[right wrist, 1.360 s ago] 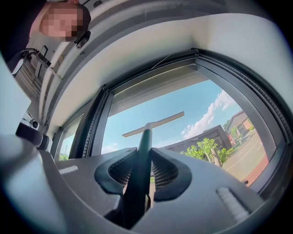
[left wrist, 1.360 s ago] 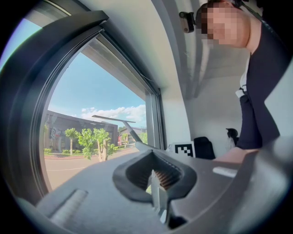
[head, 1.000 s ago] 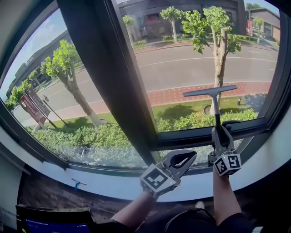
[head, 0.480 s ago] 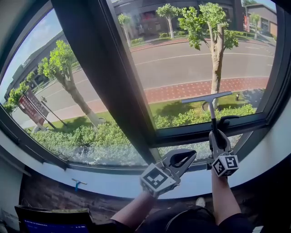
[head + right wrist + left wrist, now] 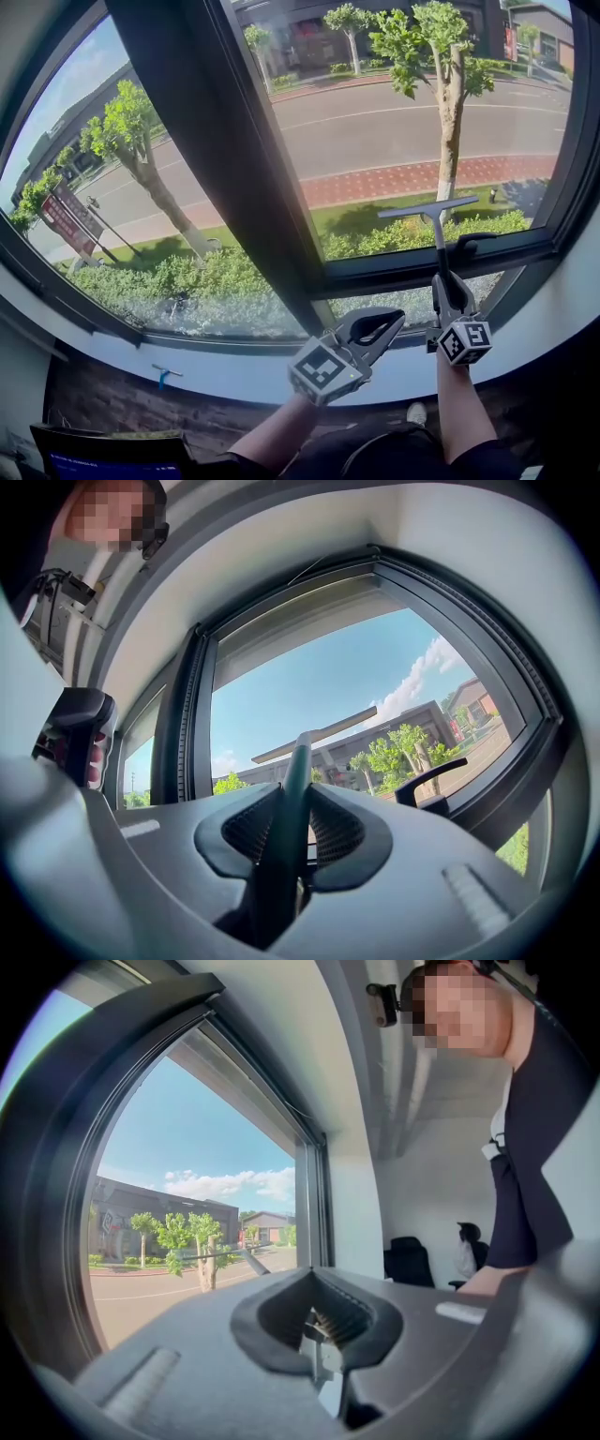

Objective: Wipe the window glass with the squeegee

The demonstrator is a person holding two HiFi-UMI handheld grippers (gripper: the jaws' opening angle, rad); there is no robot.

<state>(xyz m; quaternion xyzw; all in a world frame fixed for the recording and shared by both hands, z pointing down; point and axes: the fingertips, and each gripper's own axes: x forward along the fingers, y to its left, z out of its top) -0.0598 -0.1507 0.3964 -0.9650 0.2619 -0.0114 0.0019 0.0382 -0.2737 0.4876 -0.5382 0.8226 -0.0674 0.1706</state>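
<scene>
Sunny window glass (image 5: 375,141) fills the view; the right gripper (image 5: 446,283) squeezes the squeegee (image 5: 429,210) by its handle; the left gripper (image 5: 394,322) is pinched closed, holding nothing.

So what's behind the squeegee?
Behind the squeegee is the window glass; through it you see grass, a hedge and a tree trunk. Its blade hides a bit of trunk.

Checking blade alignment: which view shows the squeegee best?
Head view: the dark T-shaped squeegee shows whole, blade low before the right window pane. Right gripper view shows its handle clamped in the right hand-held gripper, blade foreshortened. Left gripper view shows it small.
</scene>
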